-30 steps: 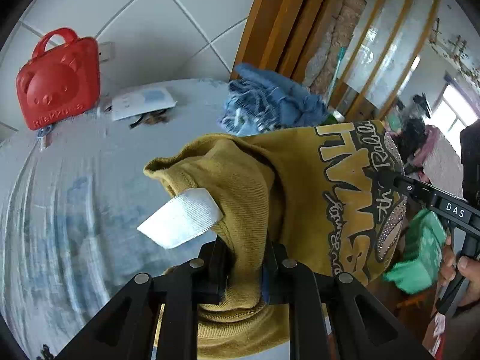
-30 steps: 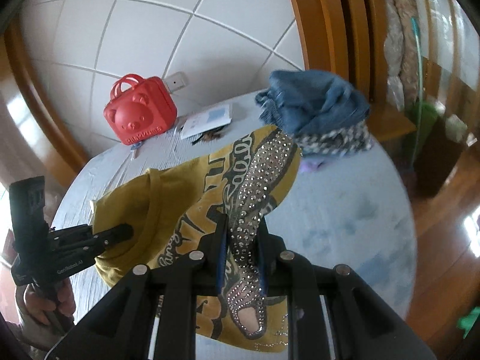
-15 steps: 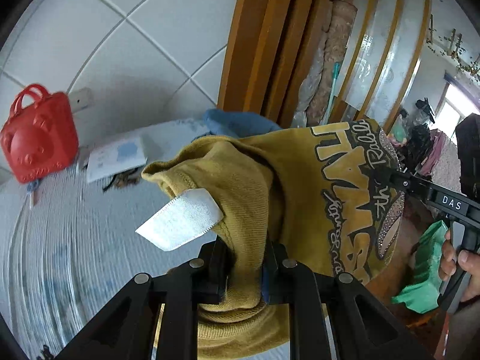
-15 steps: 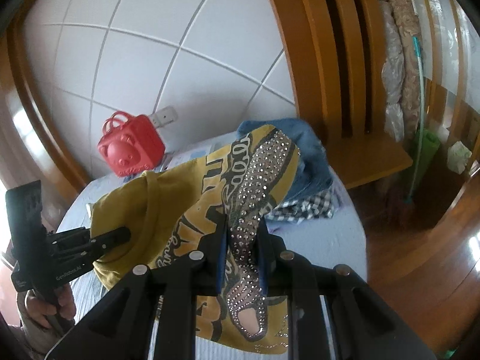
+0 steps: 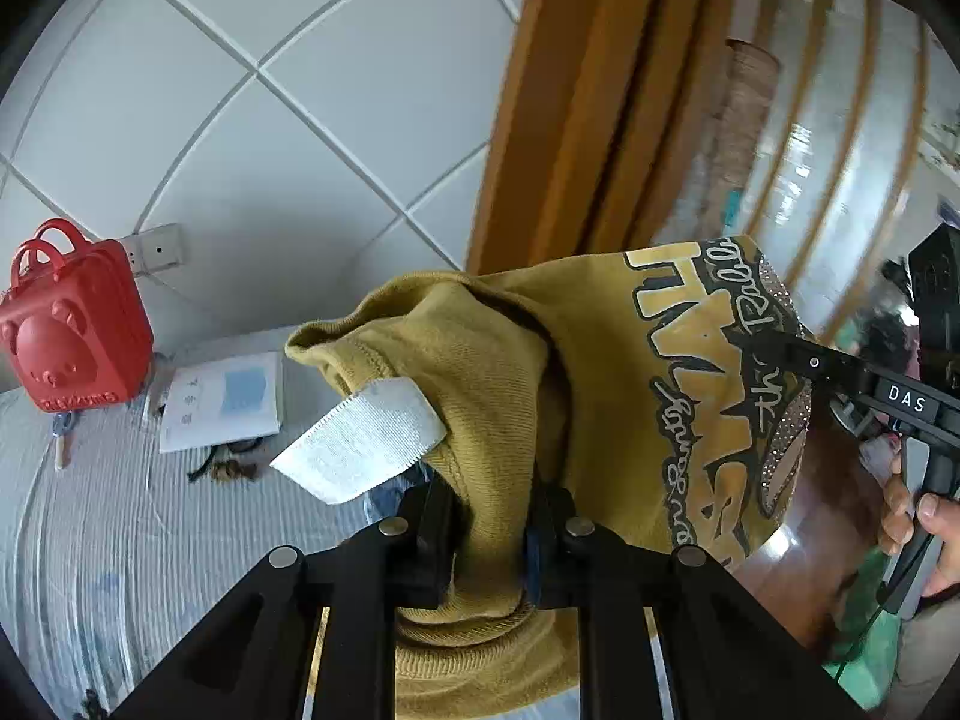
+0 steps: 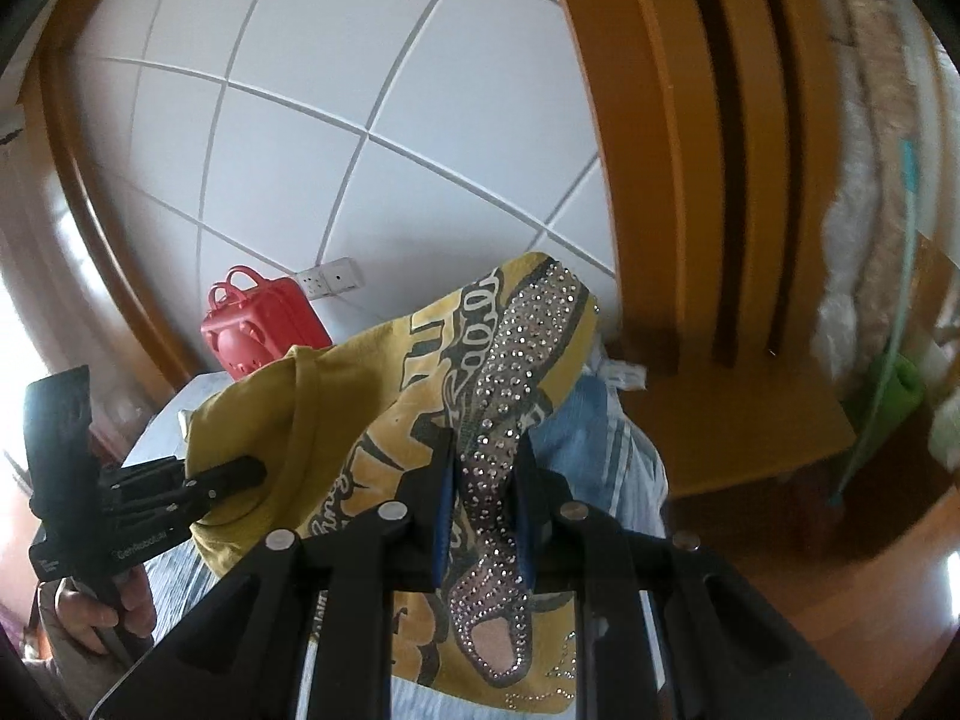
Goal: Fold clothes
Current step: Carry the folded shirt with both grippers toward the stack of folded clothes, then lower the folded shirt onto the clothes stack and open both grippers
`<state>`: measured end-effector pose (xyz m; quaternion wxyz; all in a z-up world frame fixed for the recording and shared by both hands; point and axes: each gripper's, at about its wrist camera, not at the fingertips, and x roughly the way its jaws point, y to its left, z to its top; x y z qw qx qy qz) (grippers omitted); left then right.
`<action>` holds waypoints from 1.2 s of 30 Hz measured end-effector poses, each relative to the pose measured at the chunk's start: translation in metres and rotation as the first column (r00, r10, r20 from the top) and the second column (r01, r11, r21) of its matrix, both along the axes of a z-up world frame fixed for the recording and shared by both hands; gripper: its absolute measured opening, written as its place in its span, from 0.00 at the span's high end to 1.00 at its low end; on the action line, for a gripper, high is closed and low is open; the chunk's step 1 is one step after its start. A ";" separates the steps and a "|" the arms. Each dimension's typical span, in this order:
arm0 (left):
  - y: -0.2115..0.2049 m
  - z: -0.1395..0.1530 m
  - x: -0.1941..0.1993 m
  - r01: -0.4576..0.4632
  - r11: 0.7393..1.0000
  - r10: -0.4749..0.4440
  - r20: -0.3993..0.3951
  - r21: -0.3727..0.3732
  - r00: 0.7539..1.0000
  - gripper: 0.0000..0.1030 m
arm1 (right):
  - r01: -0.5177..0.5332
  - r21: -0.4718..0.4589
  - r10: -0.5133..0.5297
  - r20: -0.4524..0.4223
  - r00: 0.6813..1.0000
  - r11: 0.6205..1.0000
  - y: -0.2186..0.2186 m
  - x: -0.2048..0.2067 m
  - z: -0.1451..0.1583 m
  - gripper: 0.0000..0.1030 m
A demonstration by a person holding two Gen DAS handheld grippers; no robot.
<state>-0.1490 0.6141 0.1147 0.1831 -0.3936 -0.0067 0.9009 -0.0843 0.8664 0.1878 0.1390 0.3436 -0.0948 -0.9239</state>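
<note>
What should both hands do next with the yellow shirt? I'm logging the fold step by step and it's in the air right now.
Probably draw the two grippers apart and lower the yellow shirt flat onto the table. The left gripper pinches fabric near the neck label and the right gripper pinches the rhinestone print, but the cloth between them hangs bunched above the table, too slack to fold.

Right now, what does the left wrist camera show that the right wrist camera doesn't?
Only the left wrist view shows the white sewn-in neck label, the white paper sheet with a blue square and the dark tangled cord on the table. Only the right wrist view shows the wooden bench and the blue striped cloth. Both show the mustard-yellow printed sweatshirt clamped by the left gripper and the right gripper, and the red bear-faced plastic case.
</note>
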 end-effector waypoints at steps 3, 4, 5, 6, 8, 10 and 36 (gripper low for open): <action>0.015 -0.002 -0.030 -0.050 0.999 0.050 0.015 -0.015 0.999 0.82 | -0.039 -0.055 0.042 0.049 0.998 0.998 0.024 -0.044 -0.011 0.84; 0.020 -0.003 -0.040 -0.066 0.998 0.067 0.020 -0.020 0.998 0.82 | -0.045 -0.076 0.050 0.069 0.996 0.996 0.031 -0.056 -0.017 0.84; 0.025 -0.004 -0.050 -0.083 0.996 0.083 0.025 -0.025 0.996 0.79 | -0.048 -0.100 0.057 0.092 0.994 0.994 0.038 -0.068 -0.027 0.84; 0.030 -0.005 -0.060 -0.099 0.995 0.100 0.030 -0.030 0.995 0.79 | -0.048 -0.121 0.062 0.113 0.992 0.991 0.043 -0.078 -0.039 0.84; 0.036 -0.020 -0.077 -0.133 0.988 0.136 0.047 -0.079 0.990 0.72 | -0.047 -0.153 0.072 0.166 0.983 0.987 0.050 -0.096 -0.068 0.82; 0.038 -0.050 -0.093 -0.168 0.969 0.183 0.071 -0.180 0.980 0.65 | -0.044 -0.173 0.084 0.236 0.968 0.984 0.052 -0.114 -0.102 0.82; 0.035 -0.075 0.018 -0.163 0.974 0.172 0.041 -0.155 0.984 0.23 | 0.058 -0.013 -0.055 0.144 0.988 0.998 0.007 0.010 -0.108 0.00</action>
